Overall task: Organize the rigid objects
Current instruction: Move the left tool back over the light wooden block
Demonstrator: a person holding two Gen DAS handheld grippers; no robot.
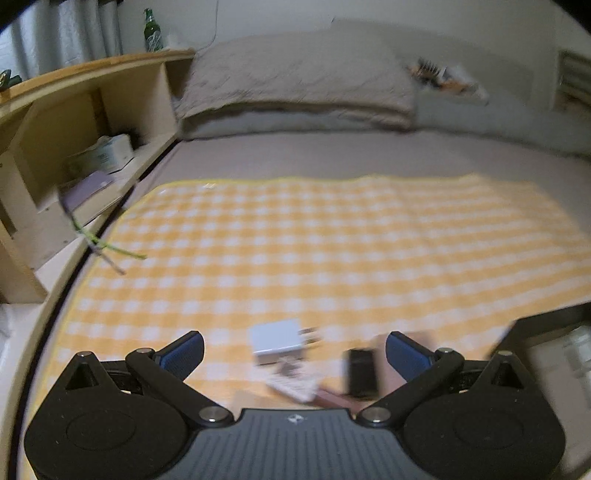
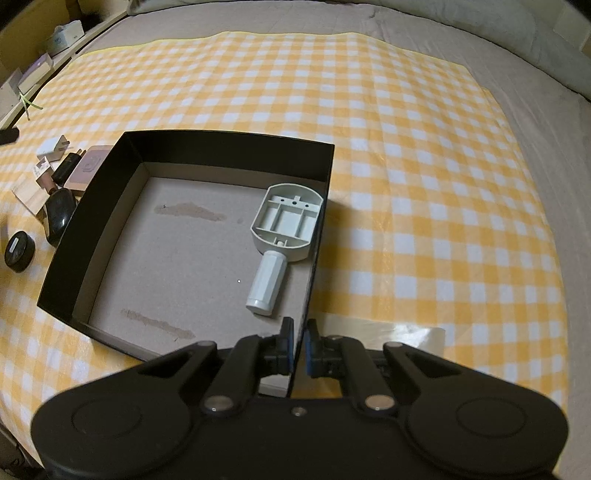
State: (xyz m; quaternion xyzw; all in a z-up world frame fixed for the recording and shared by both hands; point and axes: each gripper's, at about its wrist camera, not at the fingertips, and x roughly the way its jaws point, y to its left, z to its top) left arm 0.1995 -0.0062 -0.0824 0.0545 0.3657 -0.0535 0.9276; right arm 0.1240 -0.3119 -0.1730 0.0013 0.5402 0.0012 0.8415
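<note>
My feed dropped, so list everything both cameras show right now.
Box: 1, black, on the cloth, its near wall between the right fingers.
Tool: 1, pale grey with a white handle, in the box by its right wall.
Charger: 1, white, on the cloth left of the box.
Small items: several, black, pink and wood-coloured, clustered left of the box.
Puck: 1, black, on the cloth near the box's left corner.
Cloth: 1, yellow-white check, on the bed.
Pillow: 1, grey, head of bed.
Shelf: 1, wooden, bedside, holding boxes.
Bottle: 1, green, on the shelf.
Left gripper: open, above the charger.
Right gripper: shut on the box.
</note>
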